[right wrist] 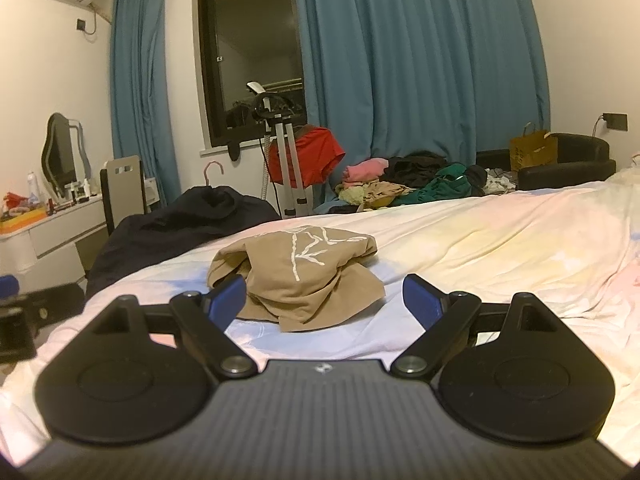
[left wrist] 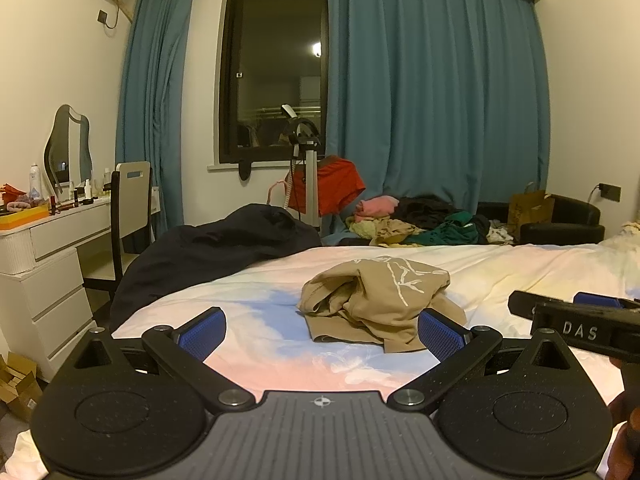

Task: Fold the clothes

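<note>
A crumpled tan garment (left wrist: 376,300) with a white line print lies in a heap on the pastel bedsheet (left wrist: 260,344). My left gripper (left wrist: 322,334) hovers just short of it, open, with nothing between its blue pads; the garment sits ahead and slightly right. In the right wrist view the same tan garment (right wrist: 300,280) lies straight ahead of my right gripper (right wrist: 324,300), which is also open and holds nothing. The right gripper's body (left wrist: 580,324) shows at the right edge of the left wrist view, and the left gripper's side (right wrist: 24,316) shows at the left edge of the right wrist view.
A dark garment (left wrist: 216,248) is piled at the bed's far left corner. Several mixed clothes (left wrist: 420,220) lie beyond the bed's far edge, near a black armchair (left wrist: 560,220). A white dressing table (left wrist: 52,248) and chair (left wrist: 128,208) stand left; a stand with an orange garment (left wrist: 324,188) is by the window.
</note>
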